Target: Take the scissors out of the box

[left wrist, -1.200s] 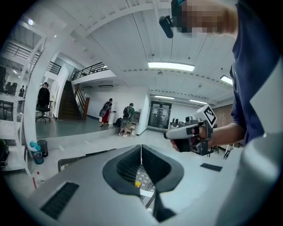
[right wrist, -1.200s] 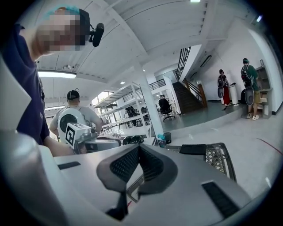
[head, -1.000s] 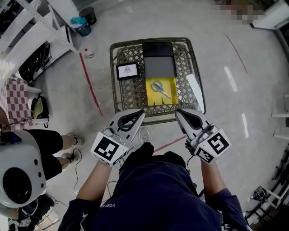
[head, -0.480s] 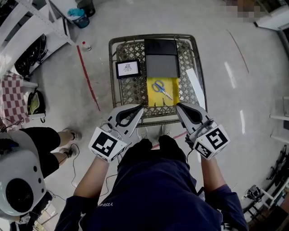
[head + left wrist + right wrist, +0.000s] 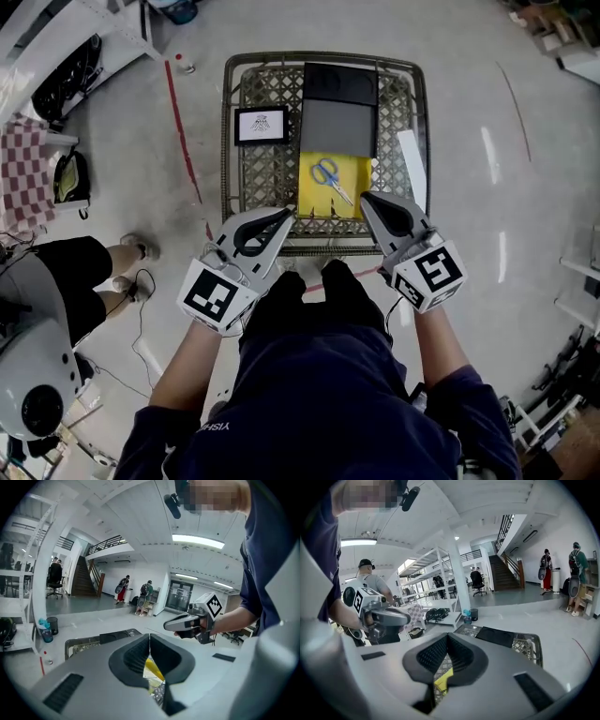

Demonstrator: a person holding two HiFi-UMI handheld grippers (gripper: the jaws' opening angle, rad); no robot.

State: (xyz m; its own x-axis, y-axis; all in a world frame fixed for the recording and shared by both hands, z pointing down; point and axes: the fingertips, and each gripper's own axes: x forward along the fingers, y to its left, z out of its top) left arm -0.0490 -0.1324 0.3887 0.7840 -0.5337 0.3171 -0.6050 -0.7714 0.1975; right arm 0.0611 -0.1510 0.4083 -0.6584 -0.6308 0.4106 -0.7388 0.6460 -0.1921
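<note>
Inside the open yellow box (image 5: 352,202), blue-handled scissors (image 5: 330,180) lie flat and exposed, with the dark lid (image 5: 337,112) resting just beyond the box. The left gripper (image 5: 287,214) and right gripper (image 5: 367,200) hover at the box's near corners, jaws closed on nothing, apparently lined up for the reach, neither yet opened for the pick.

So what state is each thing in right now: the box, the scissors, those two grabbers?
Box: open, lid folded back.
Scissors: blades closed, lying flat inside the box.
Left gripper: jaws shut, empty.
Right gripper: jaws shut, empty.
</note>
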